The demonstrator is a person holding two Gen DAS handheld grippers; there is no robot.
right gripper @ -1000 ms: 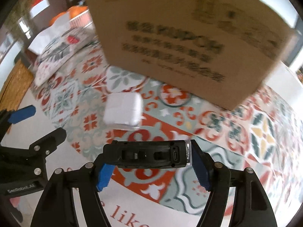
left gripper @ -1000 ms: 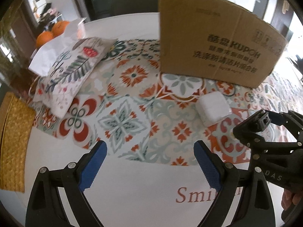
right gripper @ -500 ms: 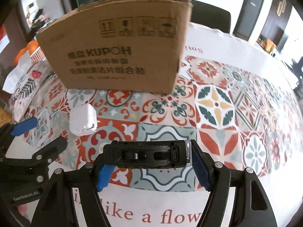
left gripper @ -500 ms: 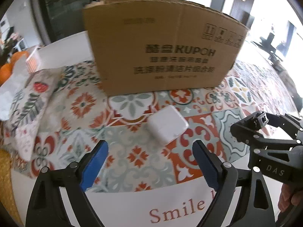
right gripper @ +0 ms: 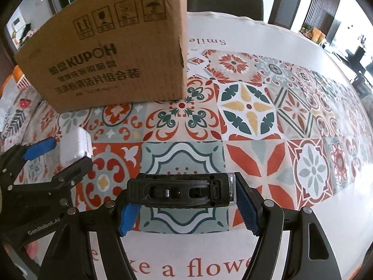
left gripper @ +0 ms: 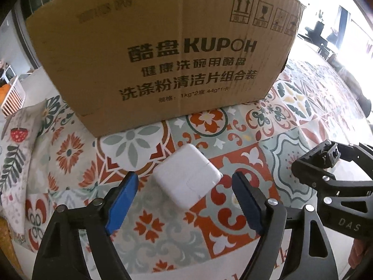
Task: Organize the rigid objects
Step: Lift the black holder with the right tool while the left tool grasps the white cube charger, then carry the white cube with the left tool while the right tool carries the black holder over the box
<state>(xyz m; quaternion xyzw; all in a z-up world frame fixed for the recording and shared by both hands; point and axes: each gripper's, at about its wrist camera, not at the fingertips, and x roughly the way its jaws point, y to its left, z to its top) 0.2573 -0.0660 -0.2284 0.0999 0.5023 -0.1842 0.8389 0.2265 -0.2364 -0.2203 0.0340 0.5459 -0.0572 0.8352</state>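
Two tongs are working over the patterned table (right gripper: 268, 107). The left tongs (left gripper: 184, 186), low in the left wrist frame, are gaping wide with nothing between the blue pads, the white charger block (left gripper: 187, 175) lying flat on the table just ahead of their tips, at frame centre. The right tongs (right gripper: 184, 204), at the bottom of the right wrist frame, are clamping a black device (right gripper: 179, 192) with a port on its end, held crosswise. The cardboard box (left gripper: 160, 53) is standing just behind the charger, filling the upper frame. The charger is sitting cornerwise to the pads, so closing now is probably risking a pinch on corners that spins or squirts it toward the box. The black device's grip seems narrow, though its far side is hidden; a jolt may be loosening it.
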